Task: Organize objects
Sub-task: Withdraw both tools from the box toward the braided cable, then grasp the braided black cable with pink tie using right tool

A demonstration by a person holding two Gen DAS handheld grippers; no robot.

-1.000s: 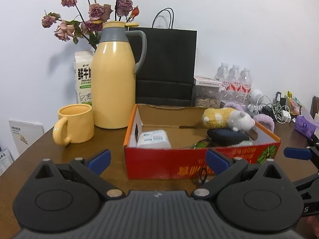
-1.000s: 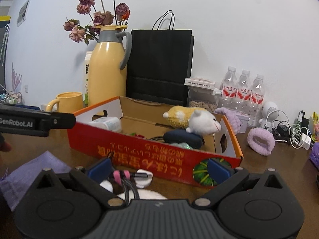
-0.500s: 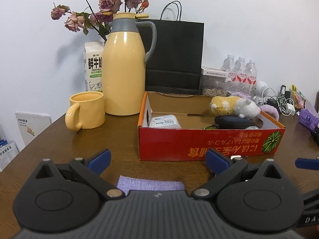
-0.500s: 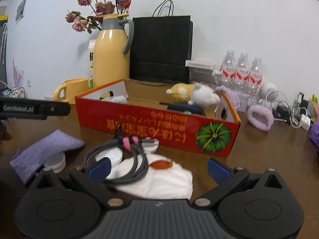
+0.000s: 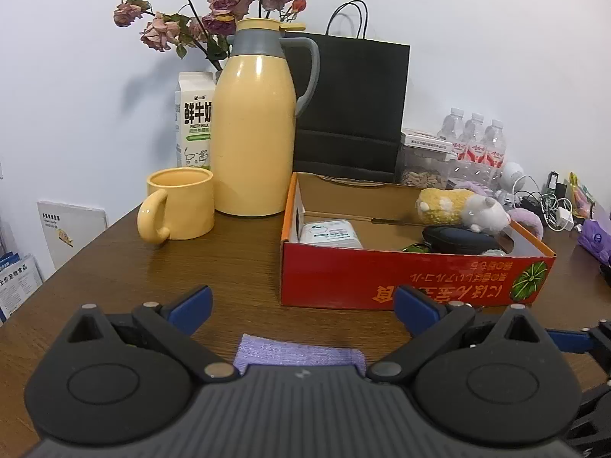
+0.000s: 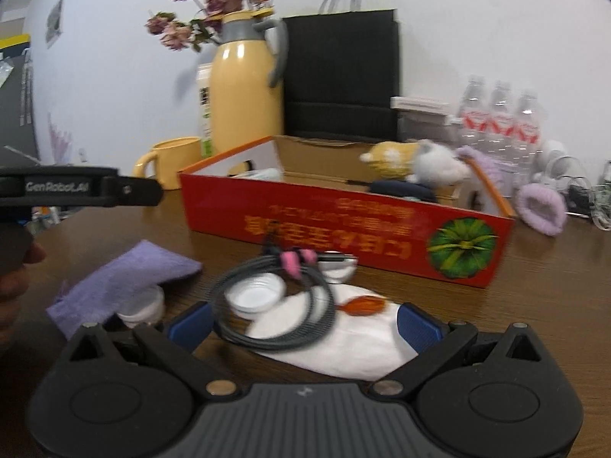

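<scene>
A red cardboard box (image 5: 412,282) stands on the brown table and holds a white packet (image 5: 330,233), a yellow-and-white plush toy (image 5: 462,210) and a dark case (image 5: 458,237). My left gripper (image 5: 303,303) is open and empty, in front of the box's left corner, over a purple cloth (image 5: 298,355). My right gripper (image 6: 303,324) is open just above a coiled grey cable (image 6: 275,297) with a pink tie. The cable lies on a white cloth (image 6: 343,343), in front of the box (image 6: 343,229). A white lid (image 6: 254,295) and the purple cloth (image 6: 122,278) lie to the left.
A yellow mug (image 5: 179,206), yellow thermos jug (image 5: 254,133), milk carton (image 5: 193,122) and black paper bag (image 5: 351,107) stand behind the box. Water bottles (image 5: 473,145), chargers and a purple scrunchie (image 6: 542,210) fill the right side. A hand (image 6: 15,267) holds the left gripper (image 6: 76,191).
Both grippers have drawn back from the box. The purple cloth came into the left view; the cable, lid and white cloth now show fully between the right fingers.
</scene>
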